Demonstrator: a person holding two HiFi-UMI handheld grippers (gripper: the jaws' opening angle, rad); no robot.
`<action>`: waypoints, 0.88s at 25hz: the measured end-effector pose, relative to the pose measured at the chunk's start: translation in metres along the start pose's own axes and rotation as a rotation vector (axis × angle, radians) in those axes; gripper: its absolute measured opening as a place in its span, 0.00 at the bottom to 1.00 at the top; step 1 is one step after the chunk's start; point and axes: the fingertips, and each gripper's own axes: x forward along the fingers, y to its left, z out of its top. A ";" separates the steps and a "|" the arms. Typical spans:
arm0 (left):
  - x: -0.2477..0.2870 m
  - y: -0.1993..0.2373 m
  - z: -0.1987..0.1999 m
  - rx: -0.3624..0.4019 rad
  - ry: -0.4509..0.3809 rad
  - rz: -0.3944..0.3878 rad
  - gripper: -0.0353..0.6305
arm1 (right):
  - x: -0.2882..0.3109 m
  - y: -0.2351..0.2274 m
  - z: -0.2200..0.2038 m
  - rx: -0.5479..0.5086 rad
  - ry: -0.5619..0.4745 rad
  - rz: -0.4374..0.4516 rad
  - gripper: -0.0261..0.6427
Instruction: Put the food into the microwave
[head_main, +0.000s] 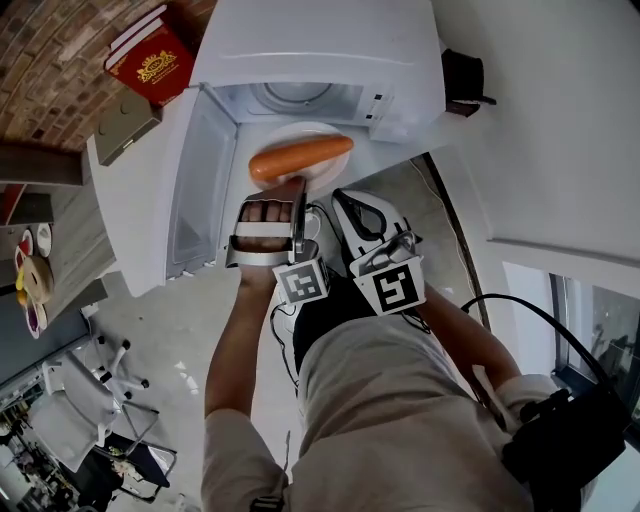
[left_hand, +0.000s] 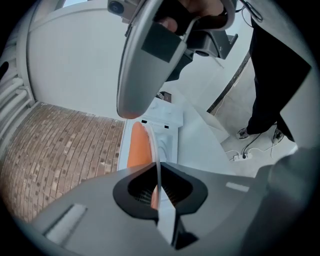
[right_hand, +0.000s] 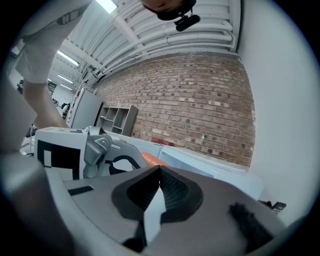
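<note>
Sausage (head_main: 300, 158) lies on the plate (head_main: 296, 132) whose near rim the left gripper (left_hand: 156, 171) clamps; right gripper (right_hand: 159, 175) closed, empty.

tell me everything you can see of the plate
The plate is white, round and thin-rimmed; its material is hard to tell. It is held roughly level at the mouth of the open microwave, its near edge pinched by the left gripper. A long orange sausage lies across it. Nothing else visibly touches it.

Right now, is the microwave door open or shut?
Open. The door stands swung out at left, and the cavity shows behind the plate.
</note>
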 end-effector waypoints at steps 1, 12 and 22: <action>0.005 -0.002 0.000 -0.009 -0.005 0.001 0.10 | 0.004 -0.001 -0.005 -0.001 0.001 0.003 0.05; 0.072 -0.009 -0.005 -0.005 -0.015 0.014 0.10 | 0.039 -0.022 -0.036 -0.007 -0.003 -0.005 0.05; 0.146 -0.015 -0.021 0.086 0.023 0.032 0.10 | 0.052 -0.030 -0.060 -0.039 0.007 -0.007 0.05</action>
